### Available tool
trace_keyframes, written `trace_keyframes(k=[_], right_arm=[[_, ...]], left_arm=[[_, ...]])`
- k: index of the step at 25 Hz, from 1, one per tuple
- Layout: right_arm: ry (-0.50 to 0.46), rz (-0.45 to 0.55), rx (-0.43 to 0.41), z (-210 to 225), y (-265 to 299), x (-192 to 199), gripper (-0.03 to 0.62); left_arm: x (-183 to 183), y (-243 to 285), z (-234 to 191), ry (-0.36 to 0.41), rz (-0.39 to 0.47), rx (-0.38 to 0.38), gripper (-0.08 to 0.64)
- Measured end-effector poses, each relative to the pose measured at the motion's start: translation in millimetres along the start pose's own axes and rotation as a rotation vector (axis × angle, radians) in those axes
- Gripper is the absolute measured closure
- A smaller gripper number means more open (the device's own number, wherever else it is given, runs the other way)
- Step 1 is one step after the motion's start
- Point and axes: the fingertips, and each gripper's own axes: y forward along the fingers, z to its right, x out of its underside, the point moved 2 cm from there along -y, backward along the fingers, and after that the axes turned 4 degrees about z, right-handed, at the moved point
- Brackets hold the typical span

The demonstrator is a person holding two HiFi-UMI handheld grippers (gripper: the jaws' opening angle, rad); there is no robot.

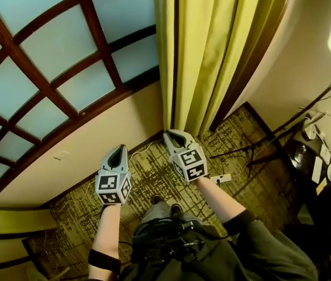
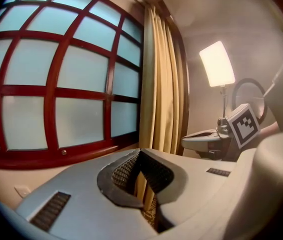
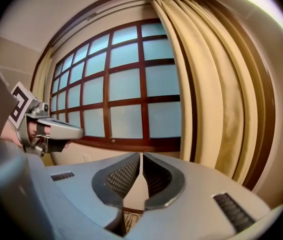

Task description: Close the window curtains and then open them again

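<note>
Room with a gridded window (image 1: pixel 48 69): the yellow curtain (image 1: pixel 212 51) is gathered at its right side.
The curtain is hung upright, its long axis vertical, ahead and to the right of both tools; the right tool (image 1: pixel 174 136) is judged nearer, the left tool (image 1: pixel 117 152) further off. Both are shut and empty.

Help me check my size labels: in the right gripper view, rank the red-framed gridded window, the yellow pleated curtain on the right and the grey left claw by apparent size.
1. Red-framed gridded window and yellow pleated curtain: roughly equal areas, so unranked.
2. Grey left claw: far smaller, though nearer the camera.
</note>
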Motion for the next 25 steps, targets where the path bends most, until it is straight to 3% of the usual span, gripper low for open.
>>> trace_keyframes(k=[5,10,12,15,22,25], right_arm=[[-0.033,0.115,0.134,49,19,-67,0.537],[-0.079,0.284,0.243,87,25,-171,0.366],[-0.119,0.351,0.257,97,28,-213,0.261],[-0.181,0.426,0.270,103,38,-271,0.174],[-0.295,0.539,0.337,131,54,-361,0.107],[-0.290,0.563,0.352,148,59,-391,0.098]], left_arm=[[-31,46,7,0.015,0.033,0.094,0.556],[-68,81,15,0.038,0.077,0.172,0.556],[-84,96,17,0.050,0.106,0.189,0.556],[-110,117,21,0.080,0.142,0.216,0.556],[-163,150,38,0.115,0.191,0.247,0.556],[-187,168,43,0.127,0.219,0.238,0.556]])
